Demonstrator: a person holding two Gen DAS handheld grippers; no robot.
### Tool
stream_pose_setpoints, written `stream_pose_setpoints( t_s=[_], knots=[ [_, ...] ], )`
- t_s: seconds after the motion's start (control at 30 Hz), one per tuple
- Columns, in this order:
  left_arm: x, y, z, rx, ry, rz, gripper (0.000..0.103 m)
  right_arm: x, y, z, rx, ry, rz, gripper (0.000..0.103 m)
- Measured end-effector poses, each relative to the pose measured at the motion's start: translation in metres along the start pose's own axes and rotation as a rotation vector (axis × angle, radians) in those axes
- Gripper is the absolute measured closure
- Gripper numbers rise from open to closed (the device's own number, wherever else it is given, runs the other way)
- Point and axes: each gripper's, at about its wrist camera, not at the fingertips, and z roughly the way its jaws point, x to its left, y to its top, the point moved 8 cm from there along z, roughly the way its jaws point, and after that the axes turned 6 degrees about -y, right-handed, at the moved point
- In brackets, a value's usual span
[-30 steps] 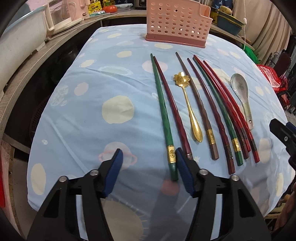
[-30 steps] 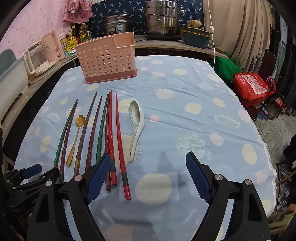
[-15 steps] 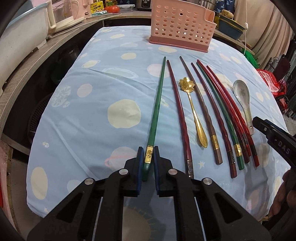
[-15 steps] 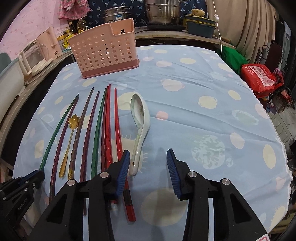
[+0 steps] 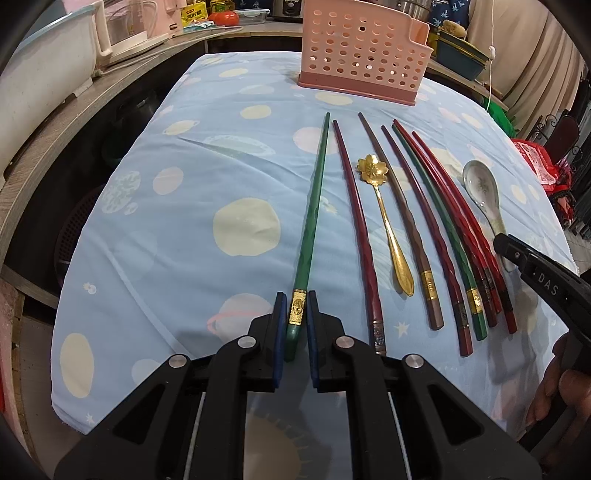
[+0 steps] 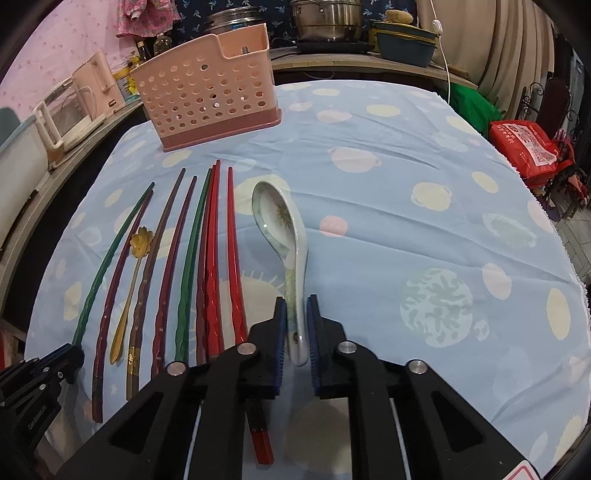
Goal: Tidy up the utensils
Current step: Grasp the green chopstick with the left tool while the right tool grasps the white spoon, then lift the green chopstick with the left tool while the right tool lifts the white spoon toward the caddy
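Note:
My left gripper is shut on the gold-banded end of a green chopstick, the leftmost in a row of several chopsticks on the blue spotted cloth. A gold flower spoon lies within the row. My right gripper is closing its jaws on the handle of the white ceramic spoon, and the blue pads press both sides of it. The spoon's bowl points away towards the pink perforated utensil basket, which stands upright at the far side of the table.
Red, maroon, brown and green chopsticks lie side by side between the two grippers. A pale kettle sits on the counter to the left, with pots behind the table. A red bag sits off the table's right edge.
Both grippers have shut: the left on the green chopstick's end, swinging it straight, and the right, after moving forward and down, on the ceramic spoon's handle.

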Motion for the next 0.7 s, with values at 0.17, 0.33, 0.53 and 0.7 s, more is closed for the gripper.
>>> stream_pose_setpoints(
  t_s=[0.17,0.33,0.53,0.7],
  knots=[
    [0.002,-0.001,-0.003,0.004,-0.037,-0.024,0.094,-0.003,-0.003,-0.007,-0.005,0.012,0.011,0.095],
    [0.0,-0.001,-0.014,-0.015,-0.043,-0.025,0.096,-0.01,-0.003,-0.023,-0.027,0.02,0.029,0.095],
    [-0.003,0.002,-0.039,-0.062,-0.051,-0.018,0.096,-0.017,0.003,-0.052,-0.081,0.036,0.049,0.096],
    [-0.004,0.008,-0.061,-0.105,-0.057,-0.016,0.096,-0.021,0.011,-0.077,-0.128,0.055,0.062,0.096]
  ],
)
